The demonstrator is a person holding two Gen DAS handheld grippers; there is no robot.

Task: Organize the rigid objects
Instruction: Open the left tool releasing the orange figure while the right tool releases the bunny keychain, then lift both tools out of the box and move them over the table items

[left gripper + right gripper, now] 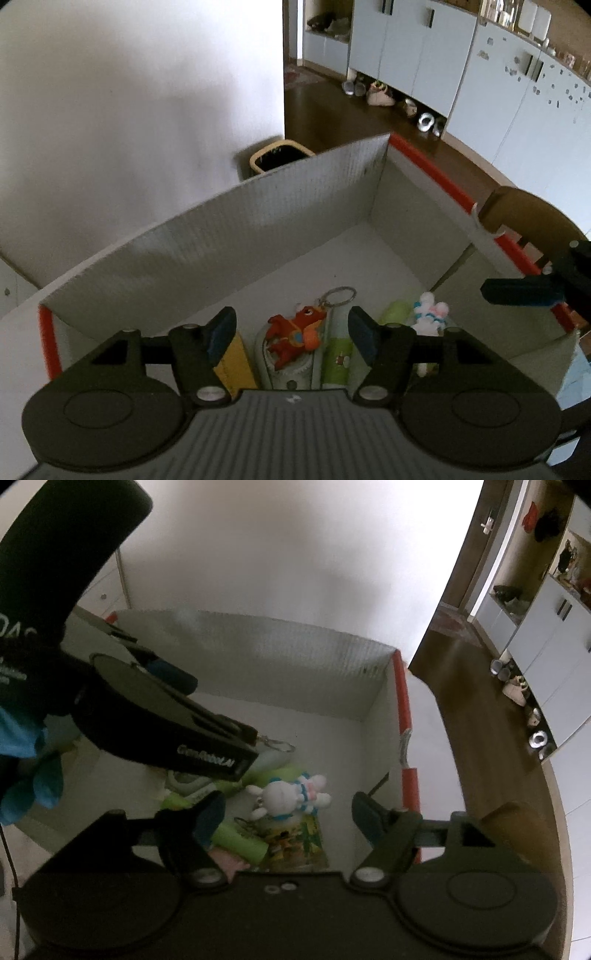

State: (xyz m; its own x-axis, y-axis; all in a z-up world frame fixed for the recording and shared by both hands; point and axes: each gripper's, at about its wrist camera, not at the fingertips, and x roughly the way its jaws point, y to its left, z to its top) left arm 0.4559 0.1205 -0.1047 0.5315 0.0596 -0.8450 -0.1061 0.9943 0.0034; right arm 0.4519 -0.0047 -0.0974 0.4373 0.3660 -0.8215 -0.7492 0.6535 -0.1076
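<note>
Grey-walled box already holds the toys; both tongs hang empty over it.
Left tongs (291, 334) and right tongs (288, 818) gape, gripping nothing; below lie red dragon keychain (293, 330), white bunny (286, 794), picture card (299, 843) inside the box (229, 225); sorting looks nearly done.

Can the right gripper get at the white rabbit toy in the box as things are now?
Probably yes: the right gripper is open above the box, and the white rabbit toy lies uncovered just ahead, between its fingers.
</note>
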